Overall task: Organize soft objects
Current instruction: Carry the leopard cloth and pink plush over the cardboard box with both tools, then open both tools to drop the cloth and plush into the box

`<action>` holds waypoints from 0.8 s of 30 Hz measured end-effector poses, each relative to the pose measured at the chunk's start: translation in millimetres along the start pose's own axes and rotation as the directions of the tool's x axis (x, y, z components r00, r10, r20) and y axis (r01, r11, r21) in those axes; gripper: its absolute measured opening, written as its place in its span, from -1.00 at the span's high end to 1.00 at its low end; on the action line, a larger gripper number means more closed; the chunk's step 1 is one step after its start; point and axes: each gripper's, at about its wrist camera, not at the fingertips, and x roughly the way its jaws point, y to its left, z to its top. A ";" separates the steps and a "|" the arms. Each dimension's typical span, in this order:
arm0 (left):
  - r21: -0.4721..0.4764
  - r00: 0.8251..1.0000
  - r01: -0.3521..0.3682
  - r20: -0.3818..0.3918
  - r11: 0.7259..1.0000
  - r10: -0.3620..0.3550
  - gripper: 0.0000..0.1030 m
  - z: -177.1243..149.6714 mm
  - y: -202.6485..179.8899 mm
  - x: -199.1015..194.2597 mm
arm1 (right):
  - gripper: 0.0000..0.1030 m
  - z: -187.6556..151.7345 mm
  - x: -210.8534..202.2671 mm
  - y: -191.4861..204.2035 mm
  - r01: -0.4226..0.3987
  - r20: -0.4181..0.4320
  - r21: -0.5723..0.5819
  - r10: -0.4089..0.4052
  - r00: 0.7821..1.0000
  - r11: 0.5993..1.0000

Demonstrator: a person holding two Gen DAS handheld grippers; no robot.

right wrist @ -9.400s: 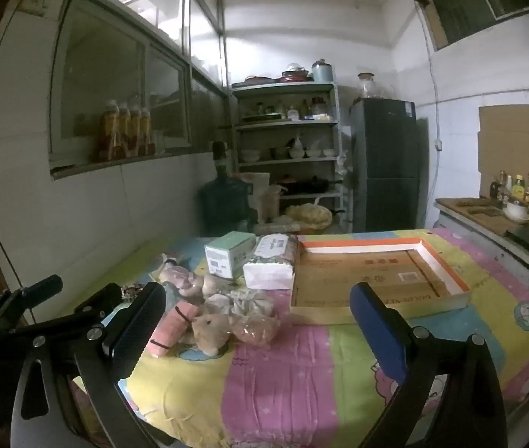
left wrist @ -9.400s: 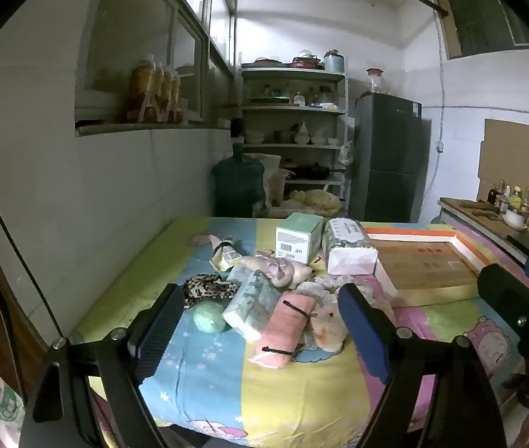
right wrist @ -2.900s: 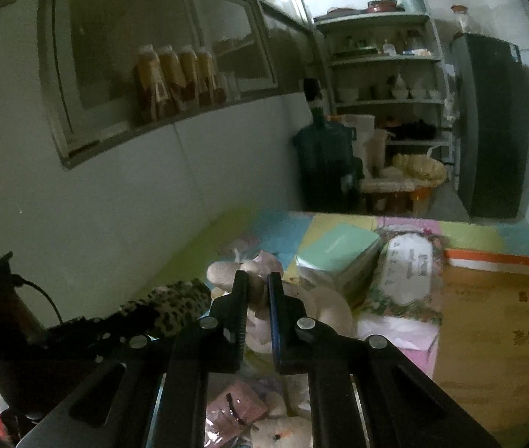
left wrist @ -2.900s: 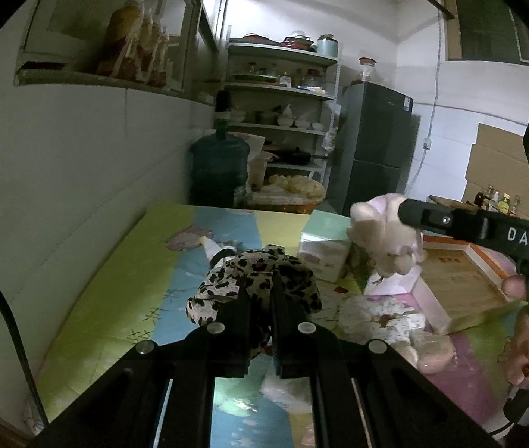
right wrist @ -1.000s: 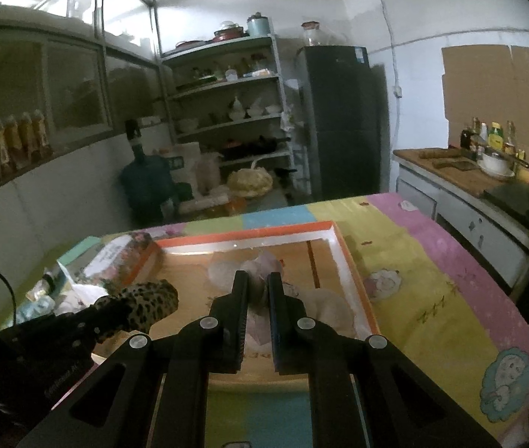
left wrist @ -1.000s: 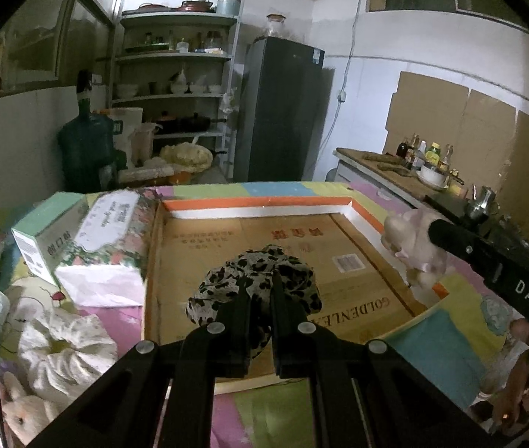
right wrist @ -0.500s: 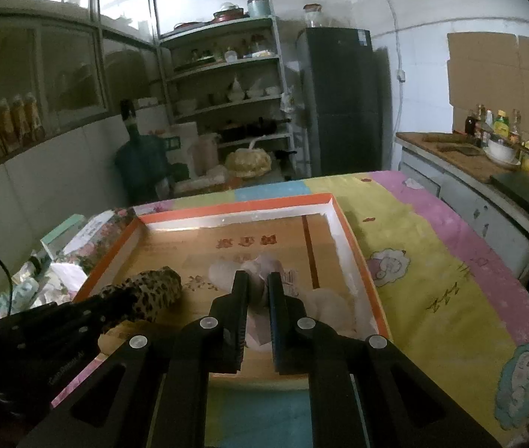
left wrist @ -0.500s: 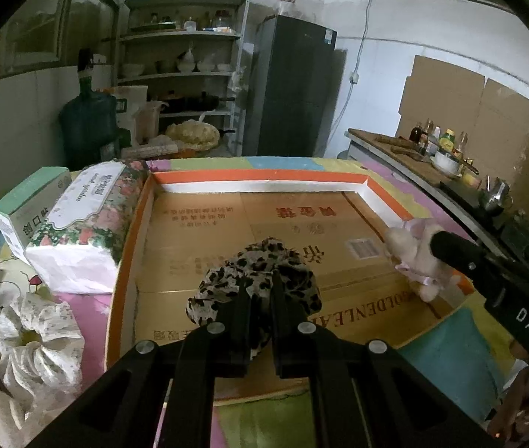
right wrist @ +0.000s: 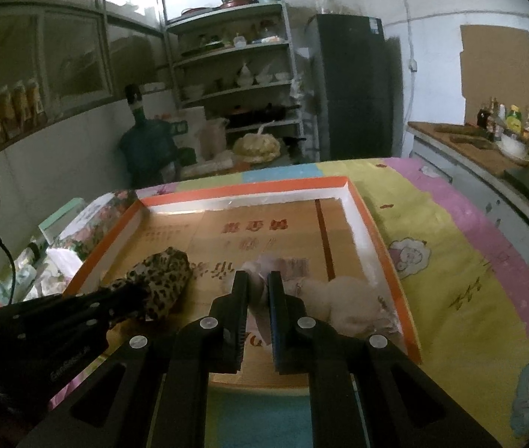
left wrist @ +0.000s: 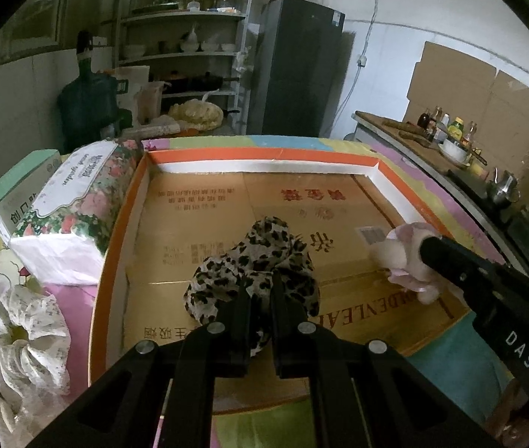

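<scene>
On the quilt-covered surface, the shallow cardboard box waits. The left tool is clamped on a leopard scrunchie, the right tool on a plush toy, both low inside the box. Next: let go of both.

Left gripper angled downward, jaws clamped; right gripper likewise tilted down, jaws clamped. Both side by side.

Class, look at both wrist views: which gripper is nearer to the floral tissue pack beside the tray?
Left. The left gripper, holding the leopard-print scrunchie, is over the tray's side nearest the floral tissue pack; the right gripper is by the opposite wall.
</scene>
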 end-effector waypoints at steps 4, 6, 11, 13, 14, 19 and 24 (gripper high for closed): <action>-0.008 1.000 -0.003 -0.018 1.000 0.003 0.81 1.0 0.1 4.4 | 0.79 -0.6 3.0 -3.2 -0.018 -0.005 0.015 0.018 1.000 1.000; -0.019 1.000 0.003 -0.011 1.000 -0.003 0.79 1.1 0.8 3.2 | 0.74 -0.6 2.0 -6.4 -0.042 -0.001 0.032 0.042 0.999 0.999; -0.013 1.000 0.003 -0.001 1.000 -0.003 0.46 1.3 0.1 -0.5 | 0.28 -3.3 -4.6 -10.8 -0.065 0.032 0.051 0.064 0.997 0.997; -0.004 1.000 0.002 0.004 1.000 -0.002 0.36 0.6 -1.5 -3.5 | 0.20 -4.1 -7.6 -11.4 -0.064 0.039 0.058 0.061 0.997 0.996; 0.000 1.000 0.002 0.008 1.000 -0.002 0.32 0.6 -2.7 -5.4 | 0.14 -4.4 -9.0 -11.6 -0.061 0.042 0.061 0.058 0.997 0.996; 0.023 1.000 -0.022 0.014 0.999 0.022 0.31 1.8 -4.4 -14.6 | 0.05 -5.6 -19.8 -11.0 -0.031 0.064 0.074 0.026 0.998 0.997; 0.042 0.997 -0.058 0.063 0.997 0.055 0.31 2.3 -4.8 -34.0 | -0.15 -4.1 -36.6 -11.9 -0.026 0.107 0.105 0.015 0.994 0.994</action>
